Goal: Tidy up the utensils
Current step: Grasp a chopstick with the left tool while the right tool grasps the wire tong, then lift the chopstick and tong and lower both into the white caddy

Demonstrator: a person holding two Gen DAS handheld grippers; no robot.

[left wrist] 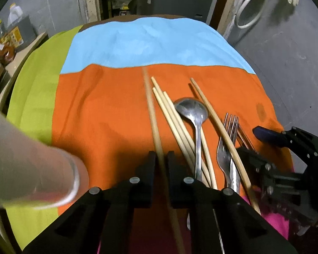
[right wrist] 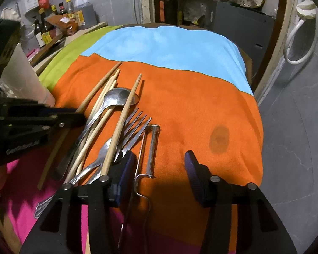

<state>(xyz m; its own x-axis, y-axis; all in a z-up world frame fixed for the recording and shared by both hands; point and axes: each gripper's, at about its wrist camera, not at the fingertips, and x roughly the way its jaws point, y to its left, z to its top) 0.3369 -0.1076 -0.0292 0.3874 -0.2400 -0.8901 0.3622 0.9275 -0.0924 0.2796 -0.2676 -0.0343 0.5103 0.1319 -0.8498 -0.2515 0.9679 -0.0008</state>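
Pinching one chopstick [left wrist: 153, 116], left gripper [left wrist: 161, 158] hides its lower end; right gripper [right wrist: 159, 158] spread, empty.

I see both wrist fisheyes looking steeply down, close over the cloth-covered desk [left wrist: 116, 110], the left from the left, the right from the right, sharing the utensil pile [right wrist: 116, 127] and orange cloth.

on the orange cloth panel [right wrist: 190, 105] lie loose utensils — pale wooden chopsticks [left wrist: 176, 122], a steel spoon [left wrist: 194, 110] bowl-up among them, steel forks [right wrist: 133, 127] under one chopstick, and a wire-handled peeler [right wrist: 152, 148] just right of the forks.
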